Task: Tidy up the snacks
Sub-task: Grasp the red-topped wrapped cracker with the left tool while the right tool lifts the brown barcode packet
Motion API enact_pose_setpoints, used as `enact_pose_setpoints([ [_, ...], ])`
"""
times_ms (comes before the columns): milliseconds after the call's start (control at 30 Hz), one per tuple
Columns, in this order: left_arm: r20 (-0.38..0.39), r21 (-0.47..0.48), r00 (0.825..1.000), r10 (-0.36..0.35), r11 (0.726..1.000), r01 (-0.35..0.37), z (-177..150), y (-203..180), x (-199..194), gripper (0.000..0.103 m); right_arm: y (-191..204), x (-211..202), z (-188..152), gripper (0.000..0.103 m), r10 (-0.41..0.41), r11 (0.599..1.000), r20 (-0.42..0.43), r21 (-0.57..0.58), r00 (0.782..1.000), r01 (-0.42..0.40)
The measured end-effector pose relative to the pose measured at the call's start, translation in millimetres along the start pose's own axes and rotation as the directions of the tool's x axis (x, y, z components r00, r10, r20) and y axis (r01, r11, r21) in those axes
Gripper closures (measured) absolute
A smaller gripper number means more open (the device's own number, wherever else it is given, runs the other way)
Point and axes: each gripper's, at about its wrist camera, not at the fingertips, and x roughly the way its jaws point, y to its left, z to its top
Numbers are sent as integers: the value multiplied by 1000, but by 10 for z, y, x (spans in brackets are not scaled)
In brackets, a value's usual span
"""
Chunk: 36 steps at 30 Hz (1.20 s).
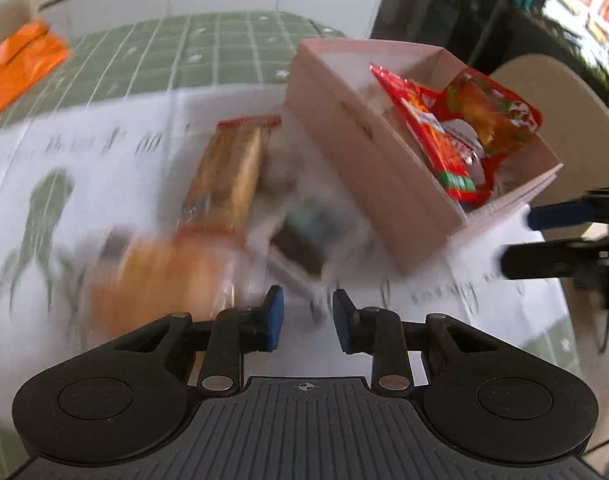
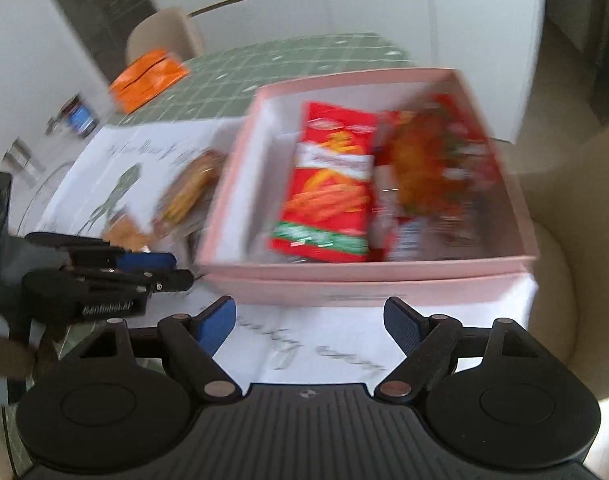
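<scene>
A pink box (image 1: 368, 168) (image 2: 384, 268) on the white printed sheet holds red snack packets (image 1: 436, 132) (image 2: 328, 184). Left of the box lie loose snacks: a long clear pack of brown biscuits (image 1: 228, 172) (image 2: 188, 188), an orange pack (image 1: 156, 280) and a small dark-topped pack (image 1: 304, 236), all blurred. My left gripper (image 1: 307, 322) is open and empty, just short of the small pack; it also shows in the right wrist view (image 2: 172, 268). My right gripper (image 2: 310, 322) is open and empty, before the box's near wall; its fingers (image 1: 544, 236) show at the left view's right edge.
A green checked tablecloth (image 1: 208, 52) covers the table beyond the sheet. An orange bag (image 1: 20, 64) (image 2: 148, 76) lies at the far left. Small jars (image 2: 78, 116) stand at the left edge. A beige chair back (image 1: 560, 120) stands behind the box.
</scene>
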Motion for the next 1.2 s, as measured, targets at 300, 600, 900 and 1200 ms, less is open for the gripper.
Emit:
enact_pose_setpoints([
  [300,76,-237,997,14,971,5,-634,302,-604,72,771,373,41,21,13,991,5,-132,1000,-13],
  [600,112,-349,990,86,936,-42,-982,559,-991,72,1011,905,288,24,-121,993,135,17,984,120],
  [900,160,-354,984,75,935,-13,-755,684,-1020,72,1120,825,40,65,-102,985,116,-131,988,117],
  [1200,250,-269,966,59,963,11,289,462,-695,72,876,377,-542,64,-109,986,73,-122,991,117],
])
